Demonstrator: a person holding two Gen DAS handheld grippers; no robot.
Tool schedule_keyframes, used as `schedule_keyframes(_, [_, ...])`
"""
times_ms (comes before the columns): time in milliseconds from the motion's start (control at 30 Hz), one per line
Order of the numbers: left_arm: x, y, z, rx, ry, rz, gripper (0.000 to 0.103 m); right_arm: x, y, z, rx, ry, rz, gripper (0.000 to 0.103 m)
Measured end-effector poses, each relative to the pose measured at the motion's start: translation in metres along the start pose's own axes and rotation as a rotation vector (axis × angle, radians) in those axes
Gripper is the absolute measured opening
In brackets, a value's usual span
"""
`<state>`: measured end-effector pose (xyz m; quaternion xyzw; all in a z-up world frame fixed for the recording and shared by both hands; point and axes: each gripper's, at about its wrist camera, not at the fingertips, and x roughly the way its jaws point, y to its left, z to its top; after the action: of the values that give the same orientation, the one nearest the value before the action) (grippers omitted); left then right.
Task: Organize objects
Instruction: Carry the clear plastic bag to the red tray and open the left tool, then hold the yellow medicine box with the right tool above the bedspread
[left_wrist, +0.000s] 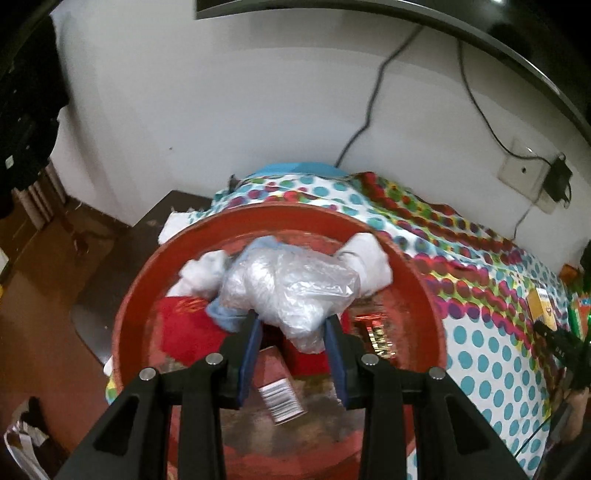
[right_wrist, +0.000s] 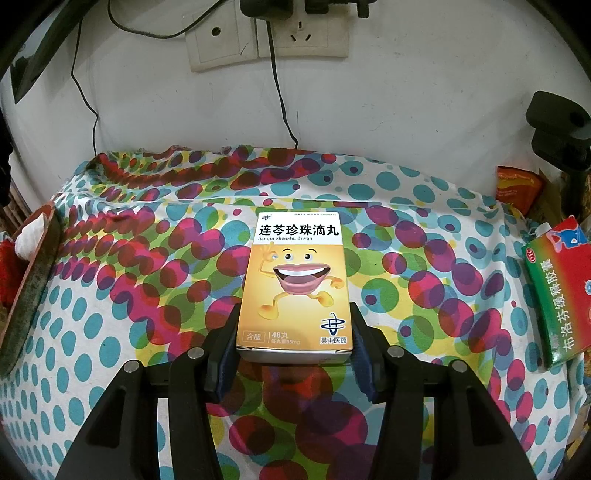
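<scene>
The left tongs (left_wrist: 291, 325) are closed on a crumpled clear plastic bag (left_wrist: 291, 291) and hold it over a round red basin (left_wrist: 417, 295). In the basin lie white cloth bundles (left_wrist: 369, 266), a red packet (left_wrist: 184, 325) and a small box with a barcode (left_wrist: 280, 391). The basin stands on the desk, which has a cloth with coloured dots (left_wrist: 480, 332).

The right tongs (right_wrist: 293, 343) grip a yellow medicine box (right_wrist: 295, 284) with a cartoon mouth on it, by its two long sides, above the dotted cloth (right_wrist: 147, 258). A green and red medicine box (right_wrist: 557, 295) lies near the right edge of the desk. The rim of the basin (right_wrist: 33, 288) shows at the left edge. Wall sockets (right_wrist: 266, 37) with cables are behind.
</scene>
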<state>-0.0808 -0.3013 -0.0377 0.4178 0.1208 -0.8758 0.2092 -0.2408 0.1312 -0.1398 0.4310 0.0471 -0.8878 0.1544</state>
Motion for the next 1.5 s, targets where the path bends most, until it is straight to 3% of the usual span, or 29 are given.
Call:
schedule_keyframes(600, [0.002, 0.024, -0.022, 0.001, 0.060, 0.021, 0.037, 0.001, 0.004, 0.000, -0.022, 0.006, -0.027, 0.049])
schedule_keyframes(767, [0.008, 0.034, -0.025, -0.044, 0.094, -0.004, 0.044, 0.001, 0.006, 0.000, -0.030, 0.008, -0.037, 0.049])
schedule_keyframes(1100, [-0.003, 0.039, -0.034, 0.013, 0.058, 0.044, 0.050, 0.002, 0.006, 0.000, -0.033, 0.010, -0.043, 0.049])
schedule_keyframes(1300, [-0.005, 0.050, -0.036, -0.047, 0.054, 0.014, 0.050, 0.002, 0.007, 0.000, -0.033, 0.010, -0.043, 0.049])
schedule_keyframes(1500, [-0.022, 0.062, -0.030, -0.116, -0.002, 0.035, 0.050, 0.003, 0.006, 0.001, -0.040, 0.009, -0.046, 0.049])
